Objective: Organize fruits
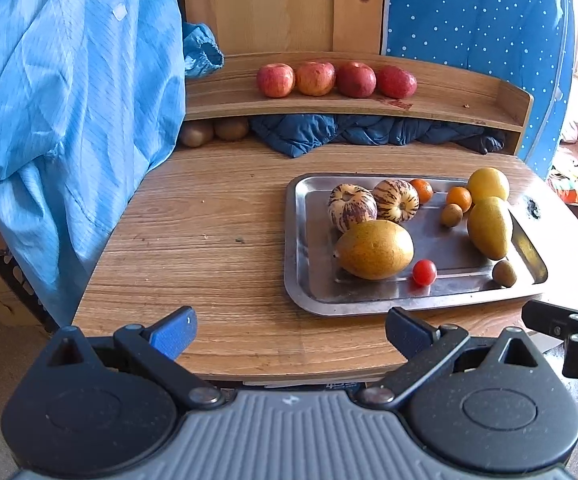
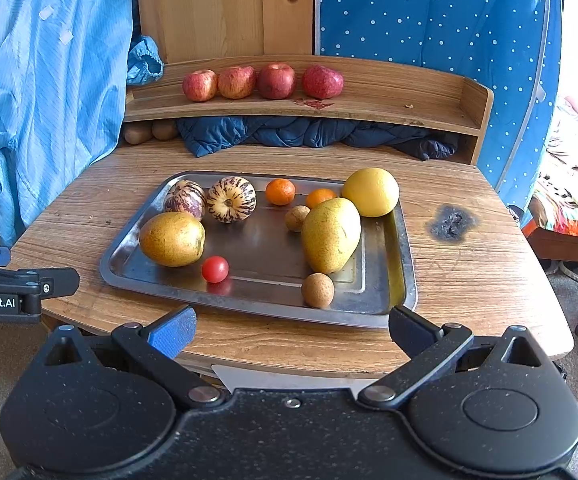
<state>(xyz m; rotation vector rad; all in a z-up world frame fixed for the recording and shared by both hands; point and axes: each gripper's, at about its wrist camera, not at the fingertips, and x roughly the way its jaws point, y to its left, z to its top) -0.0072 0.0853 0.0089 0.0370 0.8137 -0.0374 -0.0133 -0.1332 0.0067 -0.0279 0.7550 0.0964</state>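
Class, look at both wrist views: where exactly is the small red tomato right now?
The red tomato lies in the metal tray near its front edge, just right of the left-hand yellow mango; both views show it.

Right tongs (image 2: 291,334) gape empty before the steel tray (image 2: 385,300) of mixed fruit on the table (image 2: 469,280).
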